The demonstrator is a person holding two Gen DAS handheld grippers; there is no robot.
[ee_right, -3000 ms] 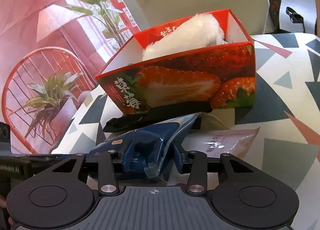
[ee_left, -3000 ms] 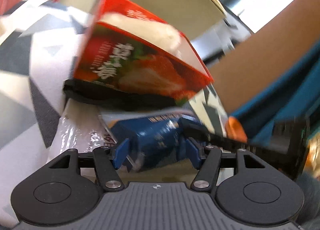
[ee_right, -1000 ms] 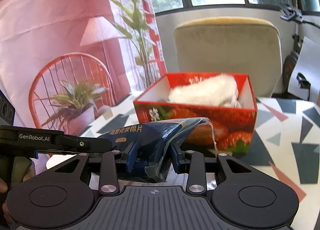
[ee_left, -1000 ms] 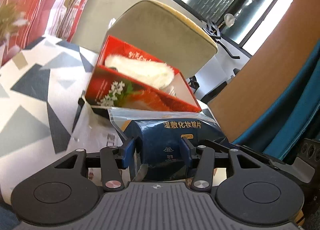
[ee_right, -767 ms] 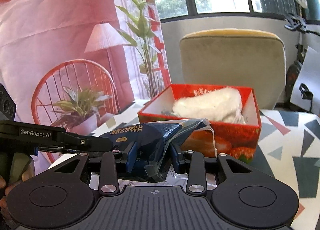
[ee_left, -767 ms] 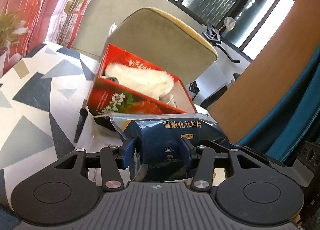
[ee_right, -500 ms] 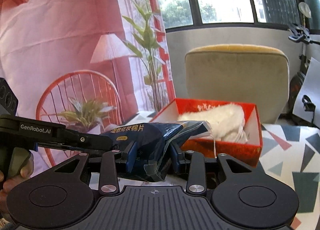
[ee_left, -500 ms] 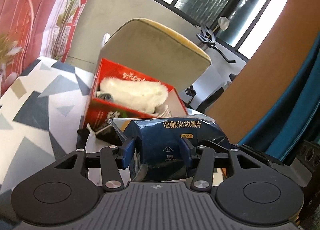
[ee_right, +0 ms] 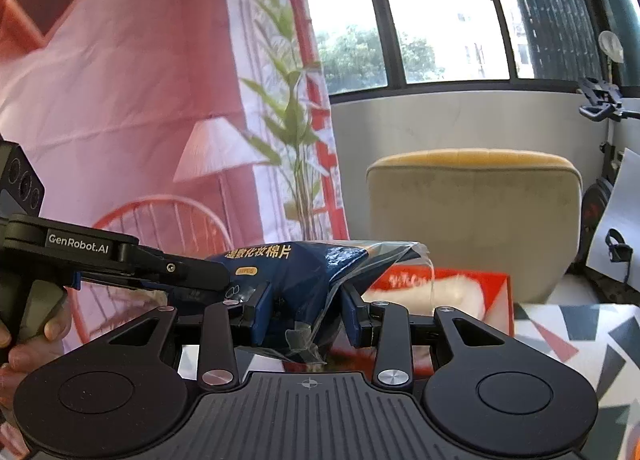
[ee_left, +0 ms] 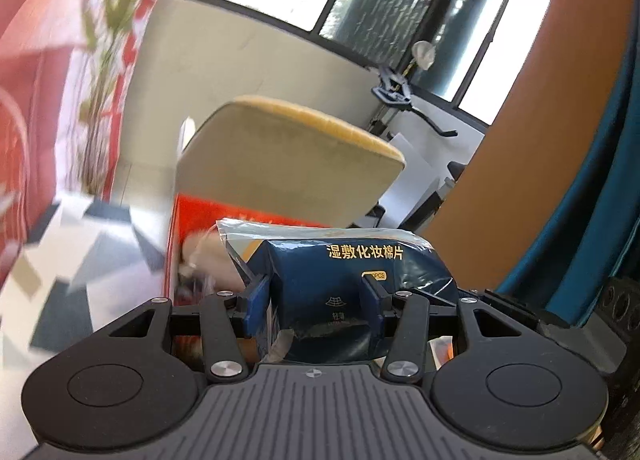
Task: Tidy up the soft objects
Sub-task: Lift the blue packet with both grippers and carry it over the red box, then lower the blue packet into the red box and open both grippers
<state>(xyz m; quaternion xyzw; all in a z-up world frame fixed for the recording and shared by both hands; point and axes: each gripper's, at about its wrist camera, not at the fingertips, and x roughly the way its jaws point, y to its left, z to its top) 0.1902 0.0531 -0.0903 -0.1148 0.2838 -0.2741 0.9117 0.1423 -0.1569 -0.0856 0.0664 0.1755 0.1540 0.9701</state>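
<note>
Both grippers are shut on one dark blue cotton-pad packet (ee_left: 340, 280), which also shows in the right wrist view (ee_right: 296, 280). My left gripper (ee_left: 316, 300) grips one end, my right gripper (ee_right: 306, 314) the other, and the packet hangs in the air. The left gripper's body reaches in from the left in the right wrist view (ee_right: 120, 256). Behind and below stands the red strawberry box (ee_right: 496, 292) with a white fluffy item (ee_right: 424, 292) inside; the box also shows in the left wrist view (ee_left: 188, 220), mostly hidden by the packet.
The table with the grey, white and red triangle cloth (ee_right: 568, 332) lies below. A beige chair back (ee_right: 472, 220) stands behind the box. A pink backdrop with printed plants (ee_right: 140, 100) is at the left. A brown wall and teal curtain (ee_left: 600, 140) stand at the right.
Both grippers have lifted the packet higher and tilted up. The red box has dropped lower in both views, and the packet hides more of it.
</note>
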